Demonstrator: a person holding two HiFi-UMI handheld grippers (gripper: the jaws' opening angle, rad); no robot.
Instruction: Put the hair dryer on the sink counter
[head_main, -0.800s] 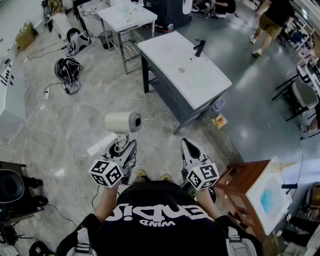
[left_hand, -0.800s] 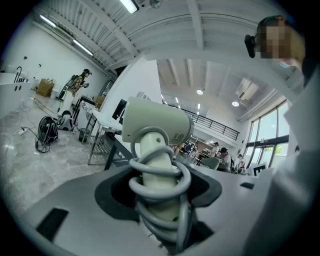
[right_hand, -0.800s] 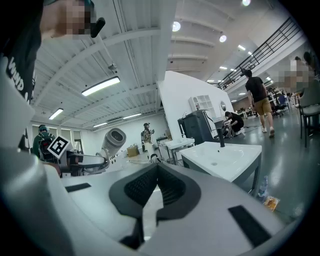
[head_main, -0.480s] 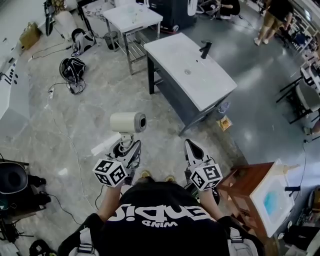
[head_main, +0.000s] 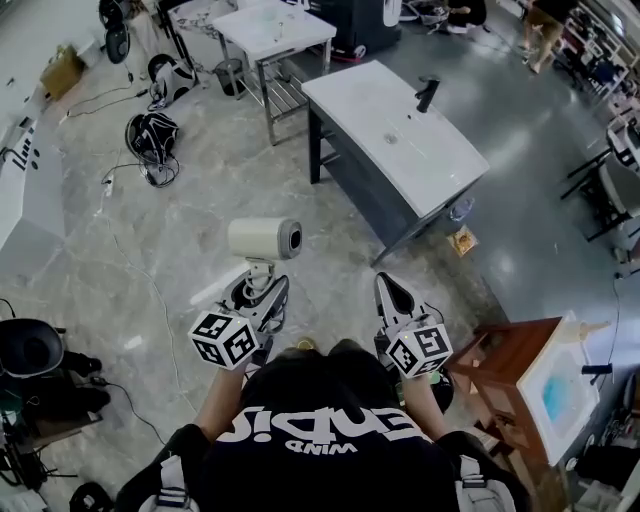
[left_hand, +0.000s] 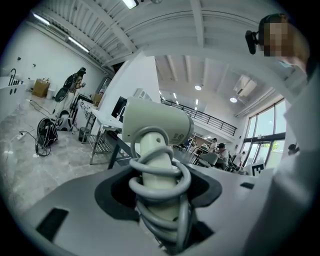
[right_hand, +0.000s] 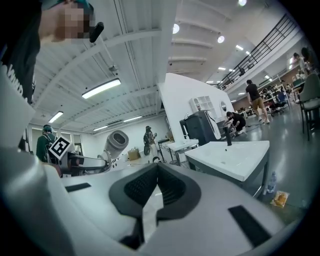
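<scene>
Ahead, bare floor (head_main: 335, 262), sink counter (head_main: 440, 165); L gripper (head_main: 262, 292) tight on hair dryer (head_main: 262, 238), R gripper (head_main: 392, 291) prob. closed empty.

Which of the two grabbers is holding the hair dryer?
The left gripper: its jaws clamp the cord-wrapped handle of the hair dryer. The right gripper beside it is shut, with nothing between its jaws.

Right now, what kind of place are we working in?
Probably a big open test hall, not a real bathroom: the sink counter stands free on the floor, a backpack and cables lie loose, and a mezzanine railing runs overhead.
</scene>
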